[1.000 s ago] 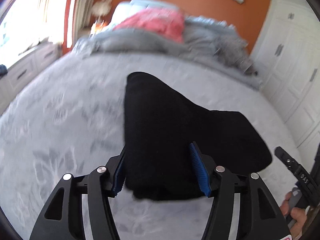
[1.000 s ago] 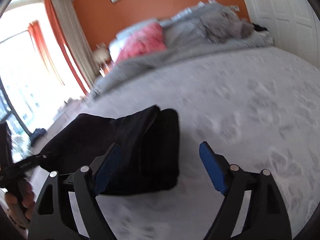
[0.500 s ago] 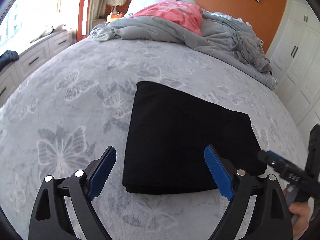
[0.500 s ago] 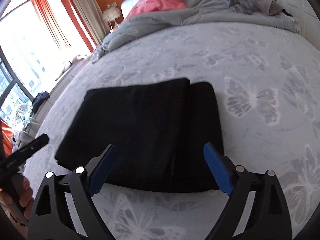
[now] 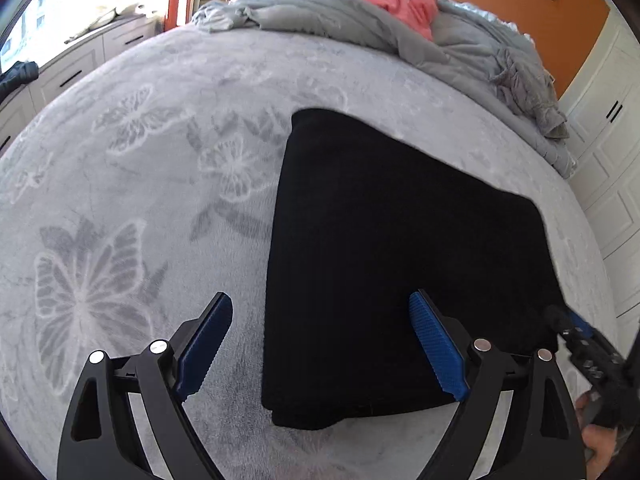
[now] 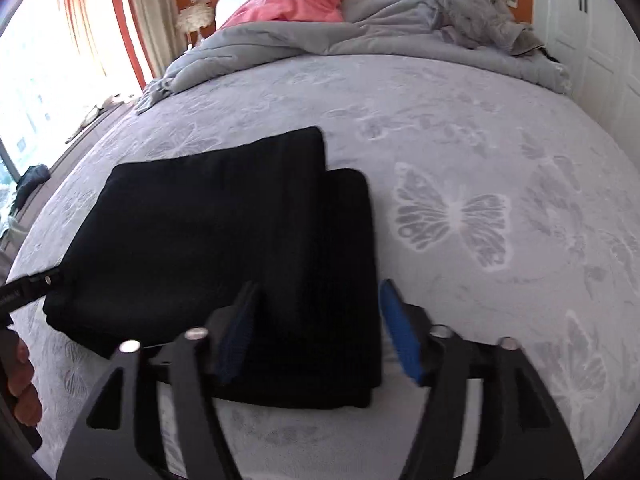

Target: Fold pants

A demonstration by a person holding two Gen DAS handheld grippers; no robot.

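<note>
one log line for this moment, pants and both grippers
pants: folded, flat on bed | left gripper: open, over near edge | right gripper: opening, nothing gripped

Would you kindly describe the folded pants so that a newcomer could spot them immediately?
Find the large bed with the grey butterfly-print cover. On its near part, well short of the rumpled grey duvet and pink pillow, lie the pants, a flat folded rectangle. They are the only black thing on the bed.

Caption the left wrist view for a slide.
Open left gripper poised over the near left corner of folded black pants lying flat on a grey butterfly-print bedspread.
</note>
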